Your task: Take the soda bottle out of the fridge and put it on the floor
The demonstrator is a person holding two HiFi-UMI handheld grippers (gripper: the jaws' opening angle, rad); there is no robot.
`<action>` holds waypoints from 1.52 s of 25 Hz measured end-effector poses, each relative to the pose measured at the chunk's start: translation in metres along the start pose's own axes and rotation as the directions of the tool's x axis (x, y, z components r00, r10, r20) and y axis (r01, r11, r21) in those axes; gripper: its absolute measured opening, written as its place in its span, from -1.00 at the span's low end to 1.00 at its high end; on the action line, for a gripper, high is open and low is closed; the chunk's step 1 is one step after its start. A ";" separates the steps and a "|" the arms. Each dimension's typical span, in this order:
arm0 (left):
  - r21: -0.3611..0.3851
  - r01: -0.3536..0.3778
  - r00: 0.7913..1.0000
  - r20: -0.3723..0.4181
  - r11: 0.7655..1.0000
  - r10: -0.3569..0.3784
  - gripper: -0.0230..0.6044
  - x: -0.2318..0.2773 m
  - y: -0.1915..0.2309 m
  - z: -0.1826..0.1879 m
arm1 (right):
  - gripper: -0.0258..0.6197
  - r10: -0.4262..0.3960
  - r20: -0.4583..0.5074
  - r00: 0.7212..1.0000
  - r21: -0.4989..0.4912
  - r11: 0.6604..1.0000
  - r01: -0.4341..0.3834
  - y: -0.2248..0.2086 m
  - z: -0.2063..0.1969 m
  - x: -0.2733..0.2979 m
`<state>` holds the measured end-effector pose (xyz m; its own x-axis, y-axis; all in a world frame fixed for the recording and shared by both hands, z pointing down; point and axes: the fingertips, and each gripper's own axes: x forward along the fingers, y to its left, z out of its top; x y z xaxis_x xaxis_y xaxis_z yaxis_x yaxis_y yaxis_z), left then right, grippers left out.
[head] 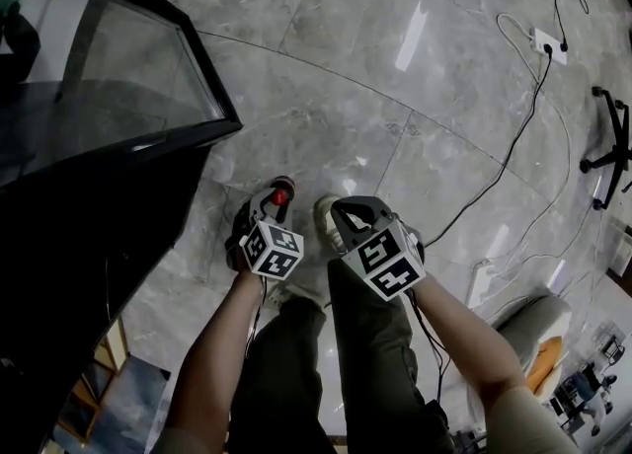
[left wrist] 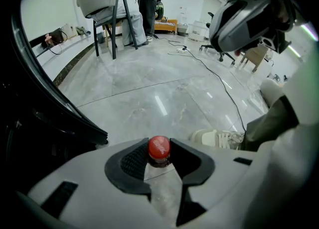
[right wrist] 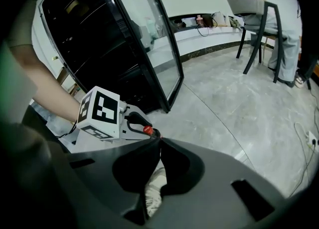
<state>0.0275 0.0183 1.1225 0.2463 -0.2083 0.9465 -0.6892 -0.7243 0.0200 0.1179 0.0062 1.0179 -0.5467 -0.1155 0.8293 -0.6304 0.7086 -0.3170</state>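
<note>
While upright, soda bottle (left wrist: 159,152) cap-up.

The soda bottle (left wrist: 159,147) shows a red screw cap over a dark neck; the body is hidden. It is held cap uppermost, clamped at the neck between the jaws of the left gripper (left wrist: 159,161), at lower centre of the left gripper view. Beneath it lies the grey marble floor (head: 395,97). The fridge (head: 69,274) is black and fills the left of the head view, with its glass door (head: 118,57) swung open.
</note>
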 end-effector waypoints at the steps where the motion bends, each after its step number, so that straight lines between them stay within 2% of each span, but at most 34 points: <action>1: 0.004 -0.002 1.000 -0.006 1.000 0.002 -0.52 0.003 -0.001 -0.003 | -0.93 0.000 -0.001 1.000 -0.001 1.000 0.000 0.001 -0.001 0.002; 10: -0.013 0.023 0.997 -0.079 1.000 -0.024 -0.52 0.024 -0.017 -0.024 | -0.93 0.039 -0.012 0.999 -0.011 0.999 -0.039 0.015 -0.011 0.008; 14: -0.025 0.041 0.996 -0.078 0.999 -0.043 -0.50 0.023 -0.023 -0.027 | -0.93 0.059 -0.026 0.998 0.018 0.998 -0.058 0.017 -0.023 0.007; 21: -0.045 0.026 0.998 -0.050 0.999 -0.028 -0.50 -0.003 -0.025 -0.020 | -0.93 0.047 -0.052 0.998 0.042 0.998 -0.044 0.021 -0.024 -0.006; 24: -0.044 0.013 1.000 -0.027 0.999 -0.014 -0.51 -0.028 -0.021 -0.013 | -0.93 0.033 -0.021 0.999 0.039 0.999 -0.032 0.024 -0.006 -0.019; 27: -0.014 -0.017 1.000 0.024 1.000 0.017 -0.59 -0.062 -0.013 -0.002 | -0.93 0.025 0.008 1.000 0.052 0.998 -0.025 0.029 0.011 -0.038; 29: -0.026 -0.040 0.997 0.064 0.999 0.042 -0.63 -0.091 -0.005 0.007 | -0.93 0.017 0.022 1.000 0.061 0.998 -0.019 0.033 0.021 -0.054; 34: -0.033 -0.091 0.984 0.152 0.995 0.095 -0.81 -0.174 0.017 0.035 | -0.93 -0.002 0.054 0.999 0.080 0.997 -0.002 0.045 0.053 -0.102; 36: -0.029 -0.103 0.977 0.186 0.994 0.106 -0.83 -0.210 0.024 0.050 | -0.93 -0.002 0.060 0.998 0.079 0.997 -0.003 0.052 0.068 -0.123; 38: -0.057 -0.109 0.967 0.224 0.992 0.119 -0.84 -0.247 0.032 0.066 | -0.93 -0.002 0.070 0.998 0.071 0.997 -0.003 0.060 0.088 -0.148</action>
<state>-0.0105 0.0039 0.8681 0.3088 -0.4348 0.8459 -0.7495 -0.6588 -0.0650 0.1126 0.0047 0.8355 -0.5824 -0.1656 0.7959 -0.6667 0.6575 -0.3511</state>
